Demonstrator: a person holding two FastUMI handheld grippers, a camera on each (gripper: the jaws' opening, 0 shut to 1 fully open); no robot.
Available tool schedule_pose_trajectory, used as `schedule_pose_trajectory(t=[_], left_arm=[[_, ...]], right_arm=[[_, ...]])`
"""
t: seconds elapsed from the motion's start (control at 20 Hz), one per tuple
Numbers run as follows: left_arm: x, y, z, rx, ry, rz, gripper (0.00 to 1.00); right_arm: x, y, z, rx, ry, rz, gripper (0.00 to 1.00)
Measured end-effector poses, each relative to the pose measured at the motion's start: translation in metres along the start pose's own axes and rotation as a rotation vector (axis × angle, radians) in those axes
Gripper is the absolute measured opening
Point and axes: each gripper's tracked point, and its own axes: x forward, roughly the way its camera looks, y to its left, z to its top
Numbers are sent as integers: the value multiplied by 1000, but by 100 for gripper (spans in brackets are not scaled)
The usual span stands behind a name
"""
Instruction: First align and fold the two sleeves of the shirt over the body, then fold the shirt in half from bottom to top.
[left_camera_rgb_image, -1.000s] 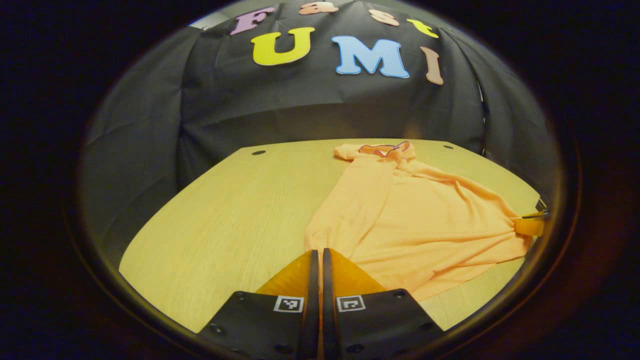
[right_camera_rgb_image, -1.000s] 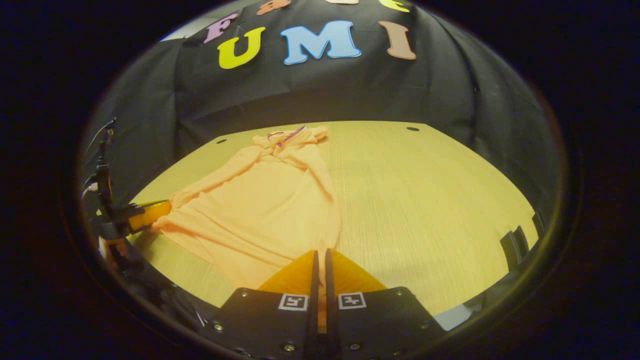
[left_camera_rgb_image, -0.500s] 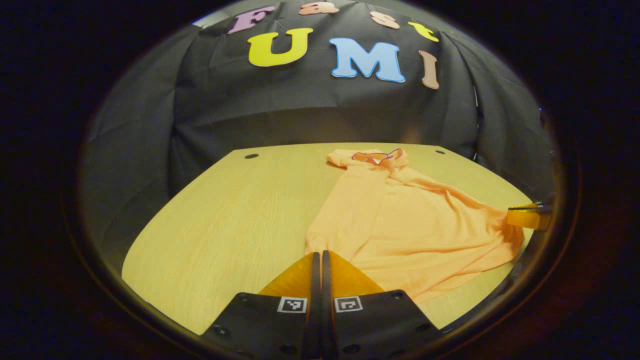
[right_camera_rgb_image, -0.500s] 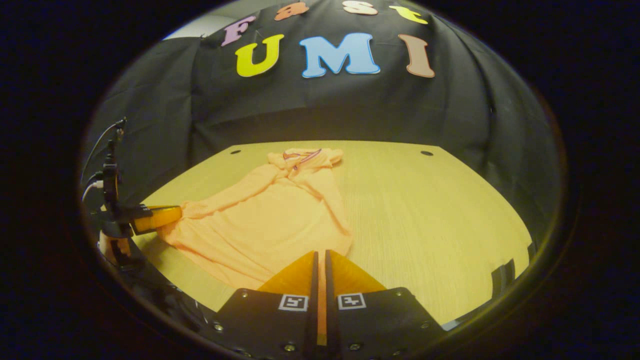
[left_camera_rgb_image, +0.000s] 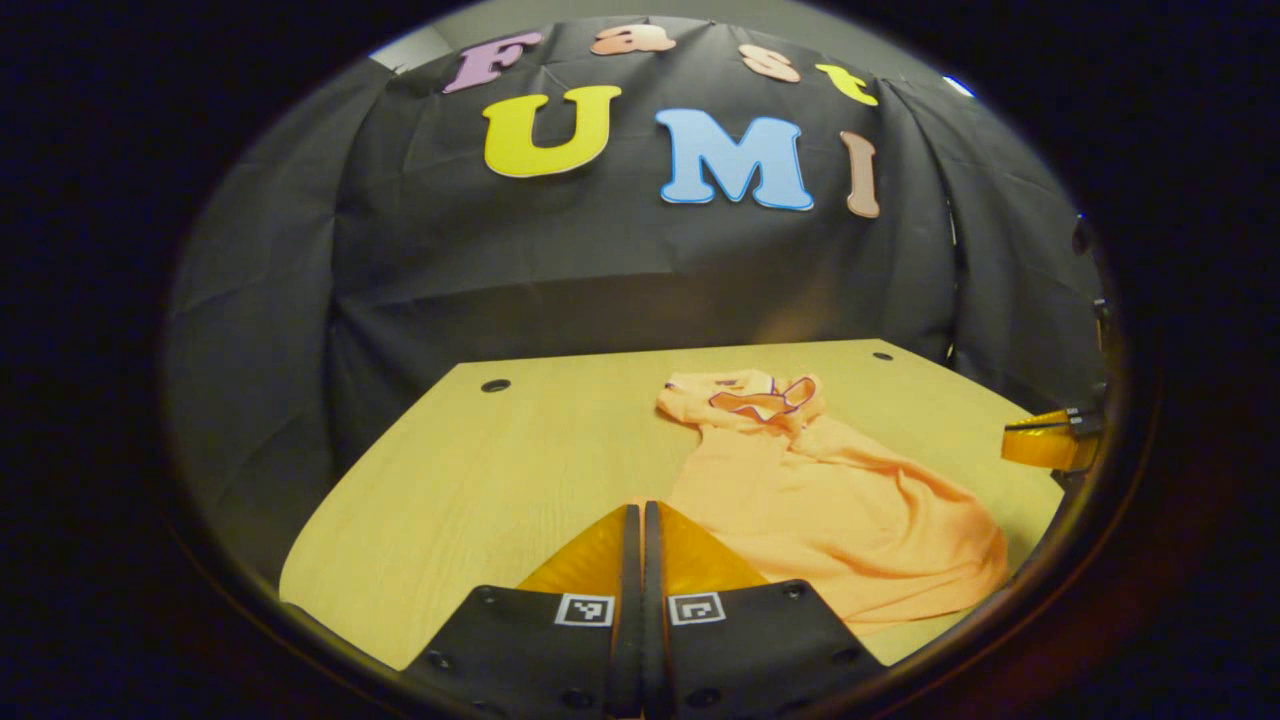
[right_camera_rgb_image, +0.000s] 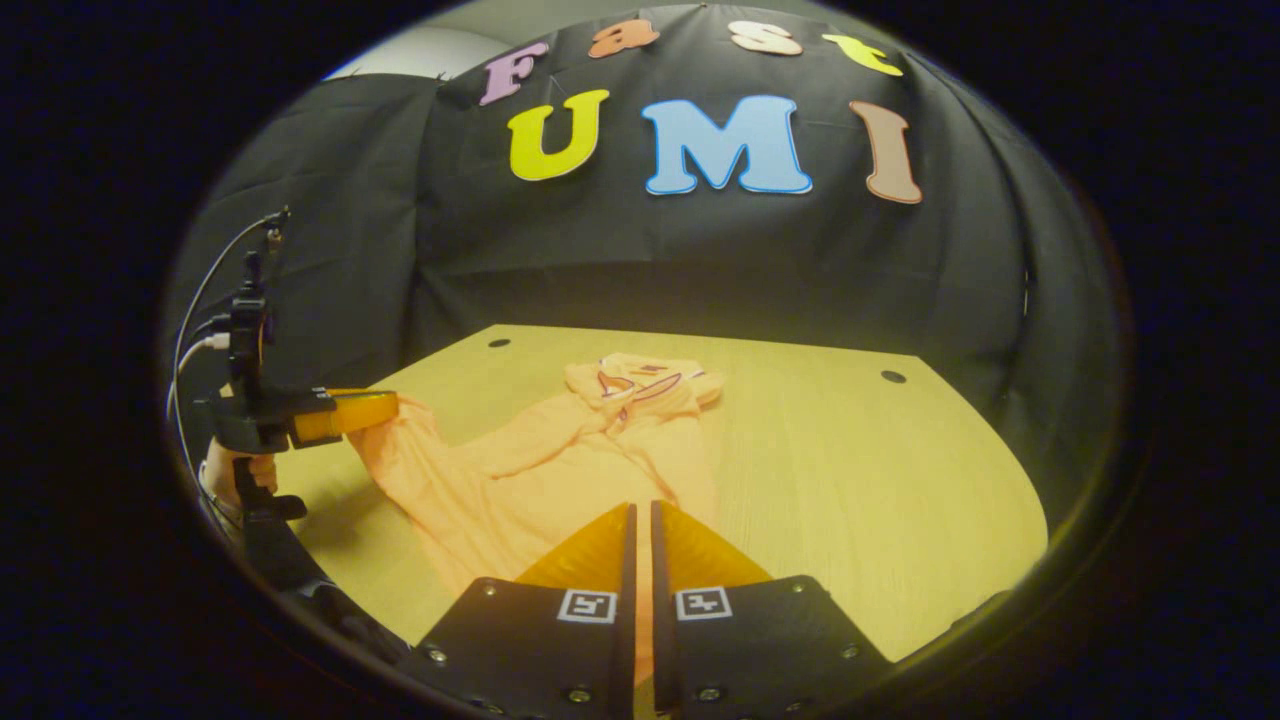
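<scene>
1. The orange shirt lies on the wooden desk with its collar at the far end. The sleeves look already laid over the body, so I judge the bottom-to-top fold to be the step in hand.
2. My left tool has its fingers pressed together, and in the right gripper view it holds one bottom corner of the shirt lifted off the desk.
3. My right tool is also closed tight, with shirt fabric running up to its tips. Seen from the left gripper view, it sits near the other bottom corner. I take it to be pinching the hem, though the bite itself is hidden.
4. To do this well I would carry both corners forward at the same height and speed, so the hem stays straight and taut between the tools.
5. I would aim the hem at the collar and lower it squarely on the shoulders, not off to one side.
6. The cloth is thin and limp, so a slow arc should keep the sleeves from sliding out.
7. I would let go only once the hem rests flat.
</scene>
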Motion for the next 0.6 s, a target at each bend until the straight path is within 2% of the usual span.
schedule_pose_trajectory(t=[0.1,0.25,0.45,0.5,0.6], left_arm=[[7,-1,12,0,-20,-6,6],[18,-6,28,8,-43,-21,6],[35,-17,42,25,-69,-37,6],[40,-21,45,24,-71,-40,7],[47,-26,46,19,-73,-48,7]], right_arm=[[8,-6,-7,7,26,-16,7],[14,-7,-25,65,90,1,8],[20,-24,-52,96,150,-60,33],[22,-25,-60,104,168,-67,37],[26,-25,-71,125,197,-67,36]])
